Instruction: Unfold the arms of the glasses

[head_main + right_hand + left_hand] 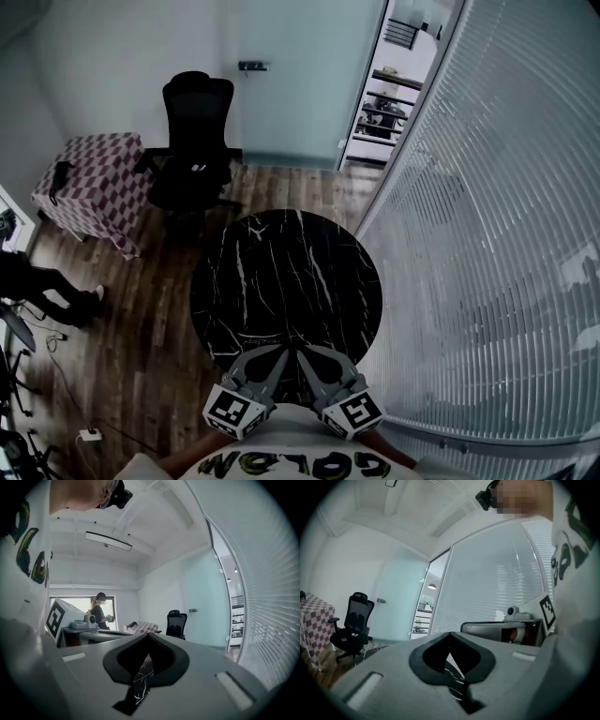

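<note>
Head view: left gripper (281,351) and right gripper (302,354) sit at lower centre of the frame, close against the person's white shirt (291,448). They lie side by side, tips nearly meeting, and angle toward the near rim of the round black marble table (281,272). Marker cubes at lower left (232,410) and lower right (354,411).

Left gripper view: jaws together, tips meeting at frame centre. Only veined table top shows through the dark opening behind the tips. The other gripper's cube is at right.

Right gripper view: jaws likewise closed tip to tip, with the same marbled surface in the opening.

Glasses: cannot be made out in any view, neither between the jaws nor on the part of the table top that shows.

Surroundings: black office chair (195,131) at upper left, checkered cloth (94,178) further left, slatted blinds (497,234) along the right side.
</note>
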